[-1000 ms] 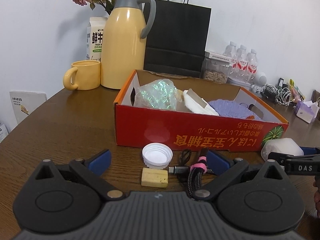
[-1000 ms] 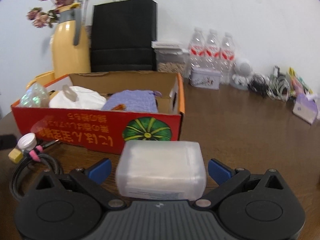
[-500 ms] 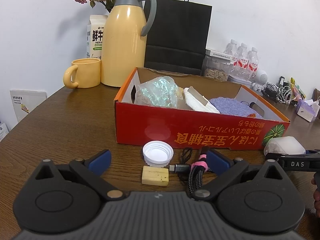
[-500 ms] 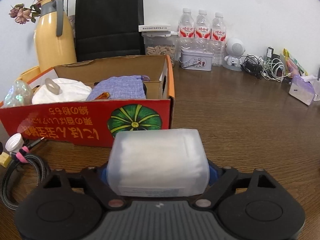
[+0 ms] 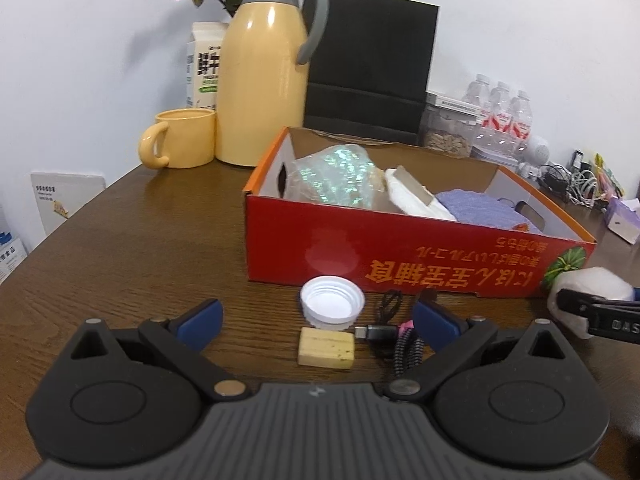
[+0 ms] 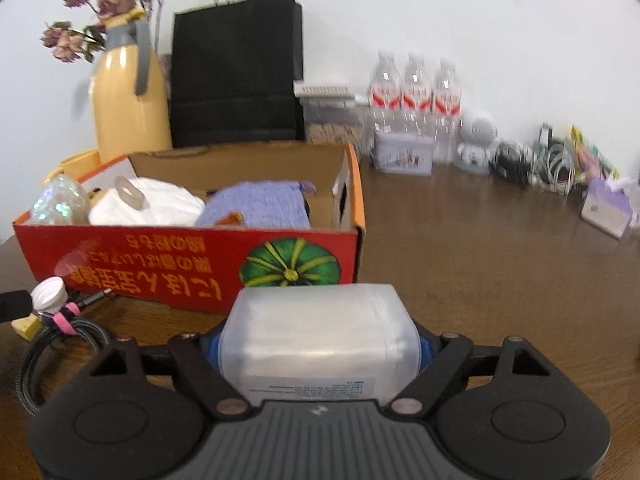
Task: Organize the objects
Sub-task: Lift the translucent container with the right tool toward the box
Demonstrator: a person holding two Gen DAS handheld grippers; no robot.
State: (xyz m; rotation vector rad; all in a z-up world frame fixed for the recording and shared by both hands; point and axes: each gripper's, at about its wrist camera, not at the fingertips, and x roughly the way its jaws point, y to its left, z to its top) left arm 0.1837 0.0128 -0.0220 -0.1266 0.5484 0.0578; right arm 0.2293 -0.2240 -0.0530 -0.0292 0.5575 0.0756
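The right gripper point(image 6: 320, 344) is clamped on a translucent white plastic packet point(image 6: 320, 338), just before the red cardboard box point(image 6: 192, 260), bare brown wooden table point(image 6: 500, 256) to its right. The box holds a purple cloth point(image 6: 256, 208). The left gripper point(image 5: 316, 318) stands spread apart over a white bottle cap point(image 5: 332, 302).

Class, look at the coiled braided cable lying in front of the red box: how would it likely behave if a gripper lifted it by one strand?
The braided cable would probably sag and swing, since it is a flexible cord. The pink tie binds its loops, so the coil would likely stay together. It looks light; its plug end may dangle.
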